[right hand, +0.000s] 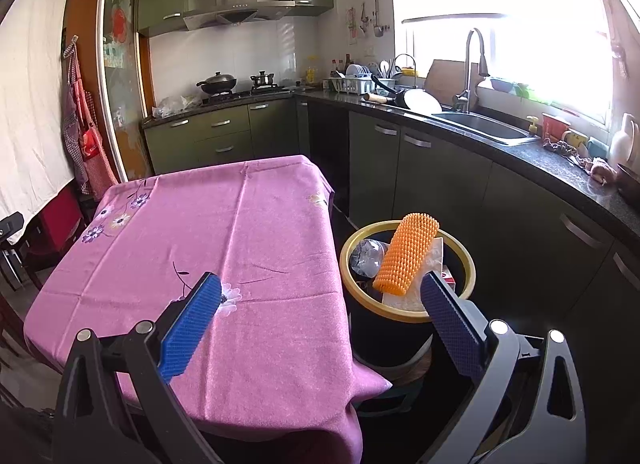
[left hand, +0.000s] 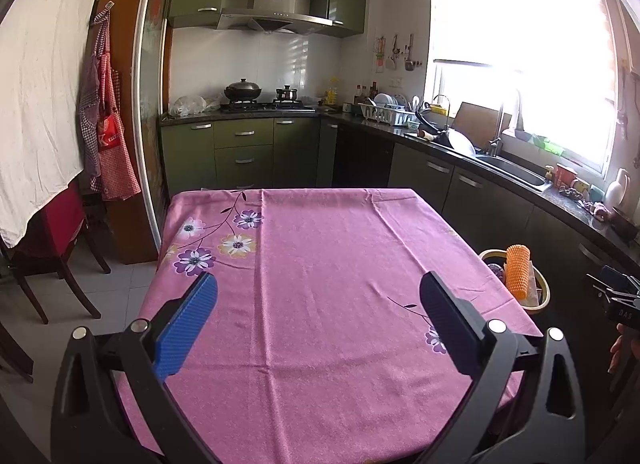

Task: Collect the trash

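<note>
Both the left hand-held gripper (left hand: 318, 296) and the right hand-held gripper (right hand: 322, 298) hung spread wide, holding nothing, above the pink-clothed desk (right hand: 248, 232). Just beside the desk, the bin (right hand: 408, 318) held an orange spiky roll (right hand: 406, 254) and other trash.

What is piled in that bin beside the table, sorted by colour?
Inside the bin:
Orange spiky roll: 1
Clear crumpled plastic: 1
White and red carton: 1
Total visible: 3; anything lower down is hidden.
</note>
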The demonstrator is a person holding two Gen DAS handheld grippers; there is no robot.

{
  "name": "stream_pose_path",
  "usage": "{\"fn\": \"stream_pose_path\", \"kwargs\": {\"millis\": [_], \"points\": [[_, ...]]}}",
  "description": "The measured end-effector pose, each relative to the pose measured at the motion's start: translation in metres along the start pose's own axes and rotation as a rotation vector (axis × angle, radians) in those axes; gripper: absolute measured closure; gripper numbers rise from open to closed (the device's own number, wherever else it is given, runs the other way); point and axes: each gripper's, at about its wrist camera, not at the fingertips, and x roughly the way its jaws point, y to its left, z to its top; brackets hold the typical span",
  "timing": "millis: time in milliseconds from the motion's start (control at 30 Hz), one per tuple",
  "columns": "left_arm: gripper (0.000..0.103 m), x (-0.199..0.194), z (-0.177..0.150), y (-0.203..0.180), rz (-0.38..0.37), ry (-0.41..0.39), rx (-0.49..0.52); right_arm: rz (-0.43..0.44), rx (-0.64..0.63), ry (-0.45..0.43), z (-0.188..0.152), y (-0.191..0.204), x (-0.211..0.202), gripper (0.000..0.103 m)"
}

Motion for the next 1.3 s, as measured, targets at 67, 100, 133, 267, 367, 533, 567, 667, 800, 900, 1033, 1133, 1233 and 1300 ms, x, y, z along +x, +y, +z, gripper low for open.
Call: {"fn": "stream_pose_path", "kwargs": {"millis": [67,100,133,267,367,533,567,667,800,900,1033,1133,1233,1300], "points": [[0.007,0.0007,-0.0004,-0.0005,-0.002,0.001,0.001,-0.001,0.0,0.0,-0.0002,-0.0001,0.0002,0.005],[0.007,0.001,-0.0001,-0.0006,-0.003,0.001,0.002,-0.001,0.0,0.001,-0.0003,-0.0002,0.0005,0.005],[0.007,0.0013,-0.0001,-0.0012,-0.003,0.002,0.004,-0.001,0.0,0.001,0.0002,-0.0003,0.0006,0.005],[0.007,0.0012,-0.0008,-0.0031,-0.005,0.0,0.01,-0.004,0.002,0.001,-0.0003,-0.0023,0.0014,0.005],[0.007,0.0008,-0.0013,-0.0045,-0.006,0.0,0.013,-0.004,0.002,0.001,-0.0006,-0.0031,0.0016,0.005],[0.007,0.0018,-0.0009,-0.0046,-0.01,0.001,0.013,-0.005,0.003,0.001,-0.0004,-0.0029,0.0014,0.005],[0.007,0.0017,-0.0011,-0.0051,-0.011,0.001,0.014,-0.005,0.003,0.002,-0.0004,-0.0032,0.0017,0.005],[0.007,0.0017,-0.0014,-0.0049,-0.011,0.001,0.016,-0.005,0.004,0.002,-0.0009,-0.0033,0.0019,0.005],[0.007,0.002,-0.002,-0.0063,-0.008,0.003,0.022,-0.005,0.005,0.003,-0.0011,-0.0038,0.0023,0.005],[0.007,0.002,-0.0019,-0.0072,-0.01,0.004,0.022,-0.005,0.006,0.005,-0.0014,-0.004,0.0036,0.005],[0.007,0.0019,-0.0017,-0.0077,-0.015,0.005,0.022,-0.005,0.007,0.007,-0.0016,-0.0041,0.0047,0.005],[0.007,0.0019,-0.0018,-0.0081,-0.016,0.005,0.023,-0.005,0.007,0.008,-0.0019,-0.0041,0.0053,0.005],[0.007,0.0021,-0.002,-0.0093,-0.017,0.004,0.023,-0.006,0.006,0.009,-0.0018,-0.004,0.0053,0.005],[0.007,0.0024,-0.0021,-0.0099,-0.018,0.003,0.025,-0.005,0.007,0.009,-0.0018,-0.0041,0.0053,0.005]]}}
